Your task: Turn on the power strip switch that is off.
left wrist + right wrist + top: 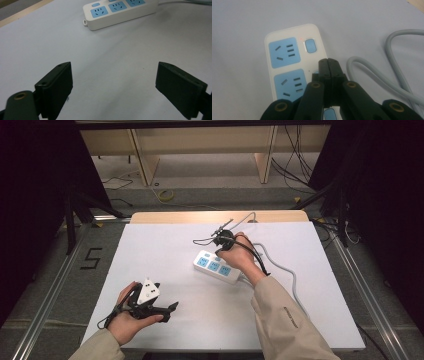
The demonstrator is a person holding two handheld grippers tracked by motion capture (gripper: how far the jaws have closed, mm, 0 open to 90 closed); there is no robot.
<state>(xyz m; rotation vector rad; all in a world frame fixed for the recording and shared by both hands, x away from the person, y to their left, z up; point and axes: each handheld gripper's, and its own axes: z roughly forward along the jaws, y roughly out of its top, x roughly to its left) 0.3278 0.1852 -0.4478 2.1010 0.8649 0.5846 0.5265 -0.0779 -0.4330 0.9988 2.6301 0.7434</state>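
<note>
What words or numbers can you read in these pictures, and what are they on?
"5": a dark figure marked on the grey floor left of the table, seen in the high view.
Power strip: no words or brand can be read on it; its blue sockets and blue switches carry no lettering that shows.
Sleeve label on the person's right arm: too small and blurred to read.
</note>
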